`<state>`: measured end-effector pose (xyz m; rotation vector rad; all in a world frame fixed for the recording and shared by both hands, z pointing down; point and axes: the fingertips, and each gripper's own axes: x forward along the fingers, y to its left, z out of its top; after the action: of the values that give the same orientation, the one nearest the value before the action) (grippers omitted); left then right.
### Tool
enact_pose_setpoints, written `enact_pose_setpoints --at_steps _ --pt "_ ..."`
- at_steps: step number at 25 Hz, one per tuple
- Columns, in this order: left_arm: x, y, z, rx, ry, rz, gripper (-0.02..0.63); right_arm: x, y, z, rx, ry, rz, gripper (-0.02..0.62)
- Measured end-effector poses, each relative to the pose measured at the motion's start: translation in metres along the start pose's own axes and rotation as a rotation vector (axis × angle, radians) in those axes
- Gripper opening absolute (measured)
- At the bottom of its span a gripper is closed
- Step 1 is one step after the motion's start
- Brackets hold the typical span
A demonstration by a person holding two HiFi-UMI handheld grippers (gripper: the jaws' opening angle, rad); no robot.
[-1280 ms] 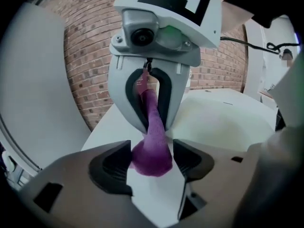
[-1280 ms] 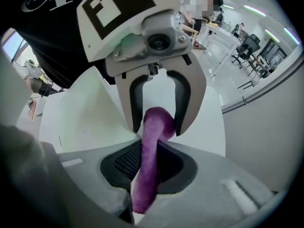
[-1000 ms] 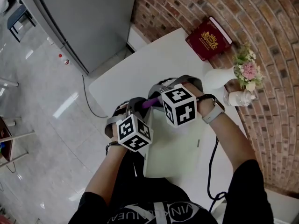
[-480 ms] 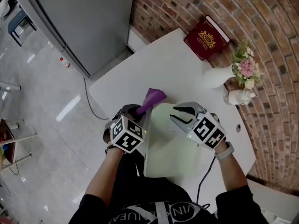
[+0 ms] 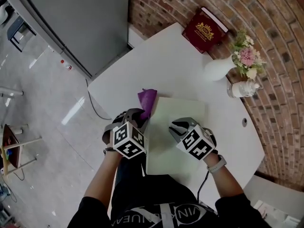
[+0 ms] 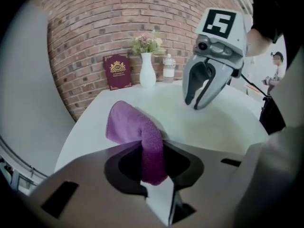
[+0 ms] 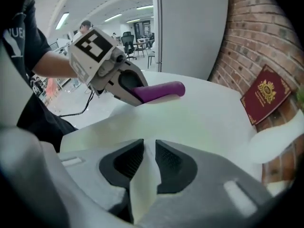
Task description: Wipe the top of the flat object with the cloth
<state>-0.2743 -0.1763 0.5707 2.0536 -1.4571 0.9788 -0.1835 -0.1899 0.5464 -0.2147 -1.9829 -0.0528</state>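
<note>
Moved: the right gripper has left the far edge of the flat object and come back toward the person, its marker cube rolled round. The left gripper has slid the cloth out to the left edge.
Cloth: purple, bunched, one end pinched in the left gripper and the rest reaching away from its jaws to the flat object's far left corner. Whether the free end rests on the flat object or on the desk I cannot tell.
Left gripper: clamped on the cloth, and its jaws have just drawn a little tighter with the cloth between them. It sits at the flat object's left edge.
Flat object: pale green, rectangular, lying flat on the white desk in front of the person.
Right gripper: over the near right part of the flat object, well apart from the cloth. Its jaws have just narrowed to a thin slit, with nothing between them.
Earlier against now: both grippers were close together at the far edge. Now they stand side by side, apart, at the near half.
Writing: the dark red book against the brick wall carries a gold crest, its lettering too small to read.
Beyond: a white vase of flowers and a small jar stand at the desk's right edge.
</note>
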Motion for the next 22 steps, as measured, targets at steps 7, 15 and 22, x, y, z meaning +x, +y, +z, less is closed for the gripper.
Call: enact_pose_setpoints --at_steps 7,15,22 --pt "-0.009 -0.024 -0.009 0.059 -0.007 -0.028 0.083 0.001 -0.001 -0.002 0.062 -0.037 -0.030 0.081" --pt "-0.020 -0.050 -0.022 0.048 -0.001 -0.057 0.083 0.002 -0.001 -0.002 0.071 -0.075 -0.055 0.081" --pt "-0.035 -0.084 -0.039 0.040 0.016 -0.058 0.083 0.003 -0.007 -0.004 0.077 -0.130 -0.092 0.081"
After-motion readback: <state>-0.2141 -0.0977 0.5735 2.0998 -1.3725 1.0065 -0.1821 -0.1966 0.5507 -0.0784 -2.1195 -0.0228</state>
